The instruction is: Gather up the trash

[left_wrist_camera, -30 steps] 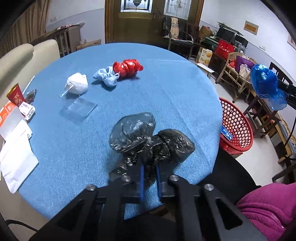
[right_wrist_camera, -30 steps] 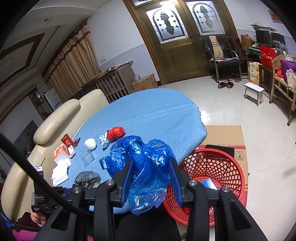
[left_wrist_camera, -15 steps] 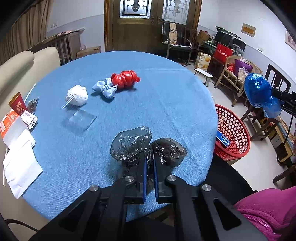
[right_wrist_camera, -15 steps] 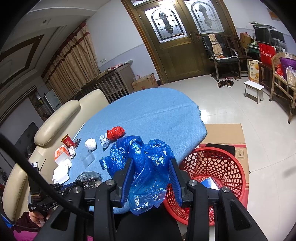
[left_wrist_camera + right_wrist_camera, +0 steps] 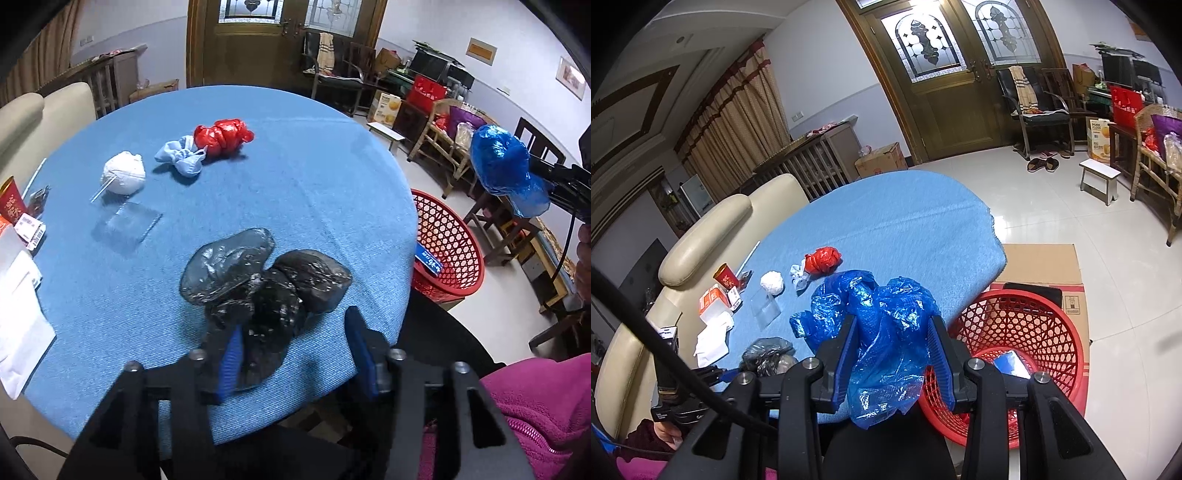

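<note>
A crumpled black plastic bag (image 5: 258, 284) lies on the blue round table (image 5: 295, 177), near its front edge. My left gripper (image 5: 295, 347) is open around the bag's near end, its left finger touching it. My right gripper (image 5: 892, 354) is shut on a crumpled blue plastic bag (image 5: 879, 325), held in the air beside the table next to the red mesh basket (image 5: 1015, 332). That bag also shows in the left wrist view (image 5: 506, 170). On the table lie a red bag (image 5: 223, 136), a pale blue mask (image 5: 181, 158), a white wad (image 5: 123, 177) and a clear plastic sheet (image 5: 125, 225).
The red basket (image 5: 447, 247) stands on the floor right of the table, with a blue packet (image 5: 428, 258) inside. A red cup (image 5: 11, 203), small packets and white paper (image 5: 18, 314) lie at the table's left edge. A cream sofa (image 5: 701, 236) is behind; chairs stand far right.
My left gripper, shut on the black bag half a second ago, has opened; the bag now lies on the table. My right gripper holds the blue bag as before.
</note>
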A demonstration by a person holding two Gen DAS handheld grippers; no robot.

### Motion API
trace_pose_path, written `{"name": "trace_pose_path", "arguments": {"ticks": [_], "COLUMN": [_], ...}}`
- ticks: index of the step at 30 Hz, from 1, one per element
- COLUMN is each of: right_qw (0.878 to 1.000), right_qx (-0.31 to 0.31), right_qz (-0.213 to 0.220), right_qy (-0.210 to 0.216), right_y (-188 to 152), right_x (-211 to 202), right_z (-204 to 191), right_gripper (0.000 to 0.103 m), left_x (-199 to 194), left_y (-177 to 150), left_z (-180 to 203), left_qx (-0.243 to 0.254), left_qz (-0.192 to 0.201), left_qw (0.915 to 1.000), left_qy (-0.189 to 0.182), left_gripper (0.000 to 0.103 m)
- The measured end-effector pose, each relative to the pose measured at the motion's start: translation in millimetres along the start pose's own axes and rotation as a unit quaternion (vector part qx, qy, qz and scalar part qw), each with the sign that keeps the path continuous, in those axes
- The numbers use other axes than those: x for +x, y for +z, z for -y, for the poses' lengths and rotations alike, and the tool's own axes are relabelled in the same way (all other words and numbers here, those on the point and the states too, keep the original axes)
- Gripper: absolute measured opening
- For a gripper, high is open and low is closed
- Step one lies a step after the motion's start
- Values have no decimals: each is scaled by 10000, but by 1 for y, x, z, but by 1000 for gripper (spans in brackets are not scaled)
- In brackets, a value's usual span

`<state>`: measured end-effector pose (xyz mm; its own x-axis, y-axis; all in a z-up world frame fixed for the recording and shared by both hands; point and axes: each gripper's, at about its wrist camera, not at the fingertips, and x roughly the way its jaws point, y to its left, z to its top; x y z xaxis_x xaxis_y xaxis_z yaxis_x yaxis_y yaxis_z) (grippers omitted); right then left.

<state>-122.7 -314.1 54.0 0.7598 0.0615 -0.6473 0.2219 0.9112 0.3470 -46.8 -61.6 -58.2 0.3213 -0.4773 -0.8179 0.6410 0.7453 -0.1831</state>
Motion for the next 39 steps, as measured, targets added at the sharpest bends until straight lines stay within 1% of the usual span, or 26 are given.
{"name": "trace_pose_path", "arguments": {"ticks": [4,7,8,10,11,12,13,16,19,23,28,33,35,37,39], "right_qw": [10000,10000,10000,10000,10000,10000,10000,10000,10000,10000,9999,9999,9999,9999,9999], "right_qx": [9,4,7,22,30,35,44,50,51,65,104,99,103,100,110], "right_qz": [-13,-18,-20,-21,-20,-24,-33,-48,-55,-54,-73,-64,-63,-61,-66], "right_qy": [8,1,5,12,9,10,18,19,22,22,27,27,25,19,21], "right_y": [0,0,1,1,1,0,0,0,1,1,0,0,0,0,0], "right_x": [1,1,1,1,1,1,1,2,3,3,3,3,3,3,3], "right_z": [0,2,2,3,3,3,3,3,3,3,3,4,4,4,4], "right_gripper": [41,41,41,41,41,41,41,41,41,41,41,41,41,41,41], "left_x": [5,6,6,8,9,9,9,7,6,5,6,5,2,-3,-11], "left_y": [1,3,4,4,5,5,5,6,7,7,7,4,1,-2,-4], "left_z": [4,0,-2,-6,-7,-9,-12,-21,-21,-16,-19,-21,-20,-19,-19], "left_qx": [134,47,6,-24,-31,-48,-100,-361,-398,-279,-322,-347,-292,-217,-160], "left_qz": [-3,46,64,63,49,50,65,121,170,156,136,109,92,121,205], "left_qw": [9999,9999,9999,9998,9997,9995,9995,9990,9987,9990,9990,9990,9990,9989,9983], "left_qy": [110,99,94,164,247,295,305,245,254,326,263,270,310,392,513], "left_gripper": [56,55,53,35,30,22,18,16,14,14,15,20,26,44,48]}}
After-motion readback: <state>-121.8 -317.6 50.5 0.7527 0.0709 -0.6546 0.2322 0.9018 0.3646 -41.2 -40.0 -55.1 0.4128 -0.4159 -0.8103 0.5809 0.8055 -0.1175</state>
